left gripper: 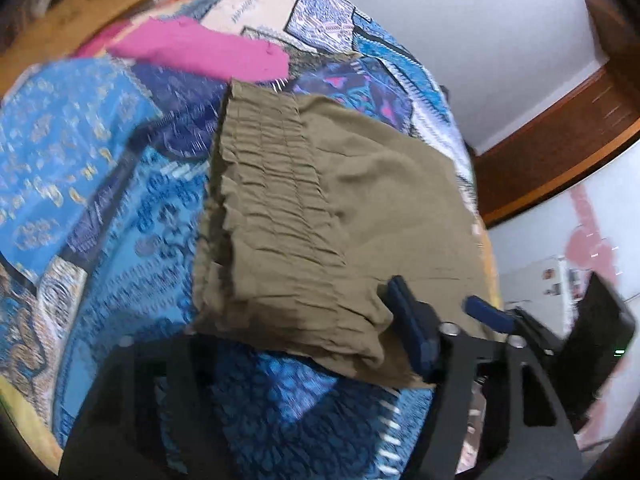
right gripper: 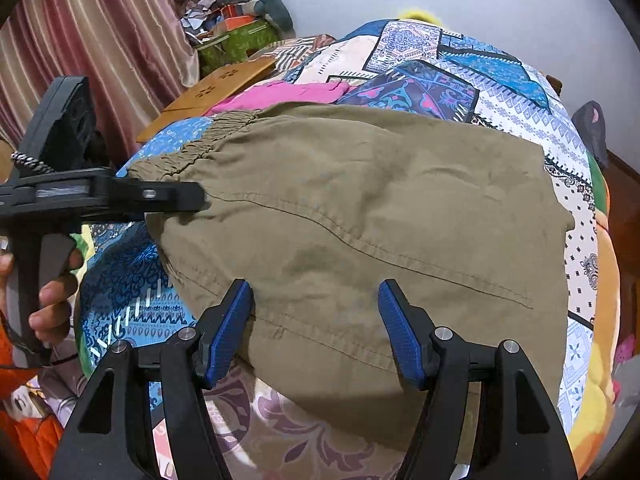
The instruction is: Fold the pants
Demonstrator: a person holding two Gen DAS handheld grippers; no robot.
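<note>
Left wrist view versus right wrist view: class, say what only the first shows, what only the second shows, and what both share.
Only the left wrist view shows the brown wooden trim along the wall and the pink shape on the wall below it. Only the right wrist view shows the striped curtain and a person's hand gripping a black handle. Both show the olive pants with their gathered waistband, the pink cloth behind them and the patchwork bedspread underneath.

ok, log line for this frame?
pants folded on bedspread | left gripper at waistband, grip unclear | right gripper open at near edge
</note>
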